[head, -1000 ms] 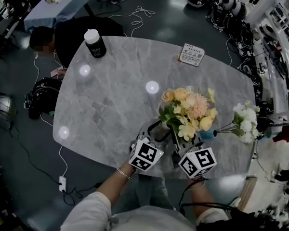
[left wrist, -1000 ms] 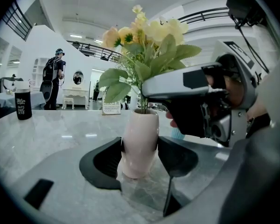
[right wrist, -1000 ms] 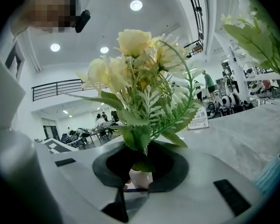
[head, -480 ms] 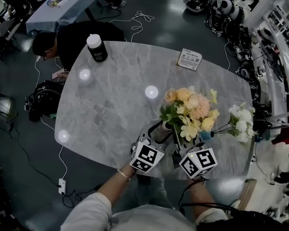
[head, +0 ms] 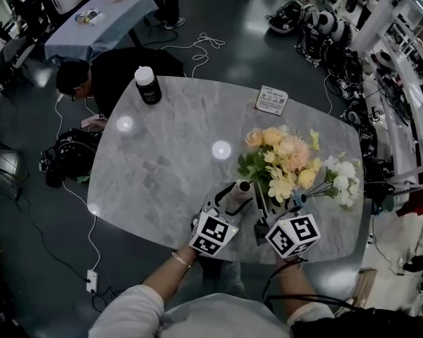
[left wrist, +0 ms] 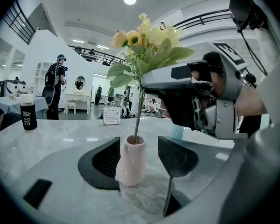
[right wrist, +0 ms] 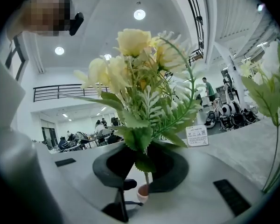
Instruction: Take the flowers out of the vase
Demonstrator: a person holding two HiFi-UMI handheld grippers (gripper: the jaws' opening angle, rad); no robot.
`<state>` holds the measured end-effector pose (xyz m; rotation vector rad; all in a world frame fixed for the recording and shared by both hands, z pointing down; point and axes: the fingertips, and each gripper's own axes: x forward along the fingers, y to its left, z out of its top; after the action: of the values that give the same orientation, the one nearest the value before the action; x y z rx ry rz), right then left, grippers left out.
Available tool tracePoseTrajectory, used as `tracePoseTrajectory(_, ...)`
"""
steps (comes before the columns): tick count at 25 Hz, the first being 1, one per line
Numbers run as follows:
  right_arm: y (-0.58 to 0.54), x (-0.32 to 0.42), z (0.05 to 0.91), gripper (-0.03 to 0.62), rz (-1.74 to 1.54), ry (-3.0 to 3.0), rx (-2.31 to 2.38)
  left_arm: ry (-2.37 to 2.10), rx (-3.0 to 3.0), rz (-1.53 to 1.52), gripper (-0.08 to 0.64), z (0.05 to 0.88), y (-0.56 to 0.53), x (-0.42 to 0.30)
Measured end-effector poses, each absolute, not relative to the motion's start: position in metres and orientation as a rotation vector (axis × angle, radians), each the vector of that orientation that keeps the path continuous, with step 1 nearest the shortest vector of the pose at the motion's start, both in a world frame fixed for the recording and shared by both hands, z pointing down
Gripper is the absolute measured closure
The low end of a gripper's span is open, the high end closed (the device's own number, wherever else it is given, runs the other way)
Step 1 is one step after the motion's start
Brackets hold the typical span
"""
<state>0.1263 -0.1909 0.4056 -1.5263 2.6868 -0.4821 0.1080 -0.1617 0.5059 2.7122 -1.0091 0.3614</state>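
Note:
A small pink vase (head: 237,191) is lifted near the front edge of the marble table (head: 162,167). My left gripper (head: 230,201) is shut on it. In the left gripper view the vase (left wrist: 130,162) leans against the left pad, and one green stem rises from its mouth. A bouquet of yellow and peach flowers (head: 282,162) spreads above it. My right gripper (head: 259,210) comes in from the right and is shut on the stem (right wrist: 146,178) just above the vase mouth (right wrist: 142,192). The blooms (right wrist: 140,69) fill the right gripper view.
A blue vase (head: 298,200) of white flowers (head: 340,178) stands just right of the bouquet. A black bottle with a white cap (head: 147,85) and a printed card (head: 271,100) sit at the far edge. A person (head: 92,76) crouches beyond the far left corner.
Both grippers have risen a little together, with the vase and bouquet carried between them. The stem stays in the vase. My view has tipped up and shows more of the room.

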Motion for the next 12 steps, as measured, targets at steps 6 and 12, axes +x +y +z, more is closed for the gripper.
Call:
tracePoseTrajectory(6,-0.188,0.131,0.386,0.526,-0.474,2.674,-1.529,-1.019,2.716,0.383,0.311,0.491,-0.157,0.103)
tracePoseTrajectory(12,-0.185,0.138,0.359,0.526,-0.442,2.651,-1.515,-1.101,2.69,0.37,0.311,0.47,-0.155,0.093)
